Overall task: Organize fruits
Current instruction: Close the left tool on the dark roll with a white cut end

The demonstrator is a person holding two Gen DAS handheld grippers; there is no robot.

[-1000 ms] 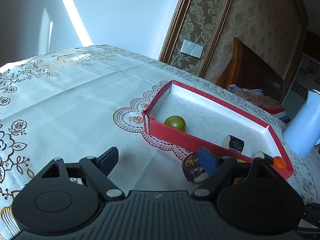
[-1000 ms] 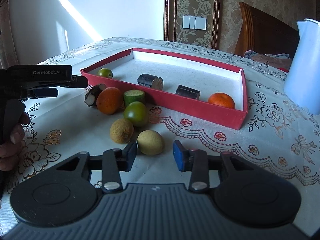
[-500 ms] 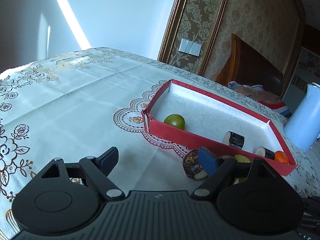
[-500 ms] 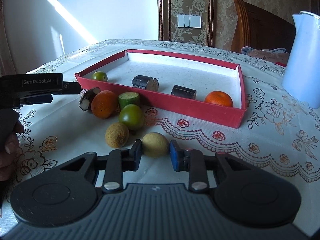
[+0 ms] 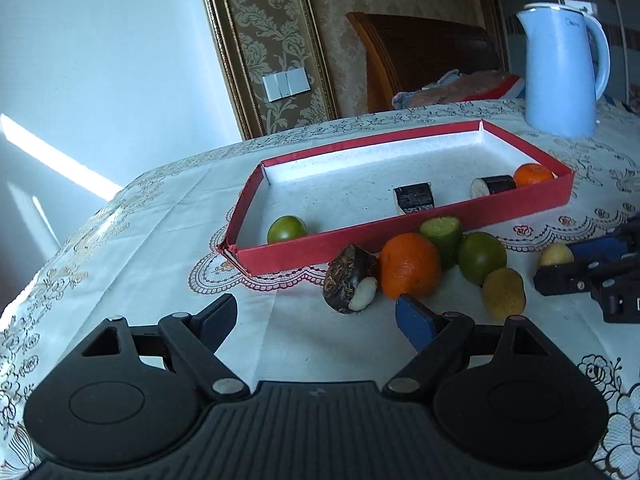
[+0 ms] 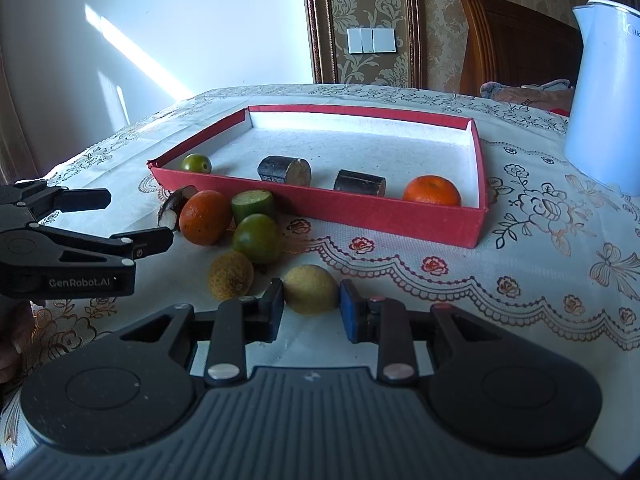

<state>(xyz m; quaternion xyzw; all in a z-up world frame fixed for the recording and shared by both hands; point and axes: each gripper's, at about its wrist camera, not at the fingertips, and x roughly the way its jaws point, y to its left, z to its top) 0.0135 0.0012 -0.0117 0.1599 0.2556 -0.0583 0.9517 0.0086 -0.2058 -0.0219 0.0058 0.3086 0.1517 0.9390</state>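
A red tray (image 6: 400, 216) (image 5: 400, 236) holds a small green fruit (image 6: 196, 163), two dark cane pieces (image 6: 285, 170) and an orange (image 6: 432, 191). In front of it lie a dark chestnut piece (image 5: 350, 279), an orange (image 5: 410, 265), a green cane piece (image 5: 442, 233), a green fruit (image 5: 482, 257) and a brown longan (image 6: 231, 275). My right gripper (image 6: 311, 308) is shut on a yellow-brown longan (image 6: 311, 289) that rests on the cloth. My left gripper (image 5: 316, 318) is open and empty, just before the chestnut piece.
A pale blue kettle (image 5: 562, 68) stands behind the tray at the right. A wooden chair (image 6: 516, 40) is beyond the table's far edge. The embroidered tablecloth (image 5: 140, 240) covers the table.
My right gripper moved forward and closed around the yellow-brown longan. My left gripper swung right and now faces the loose fruit.
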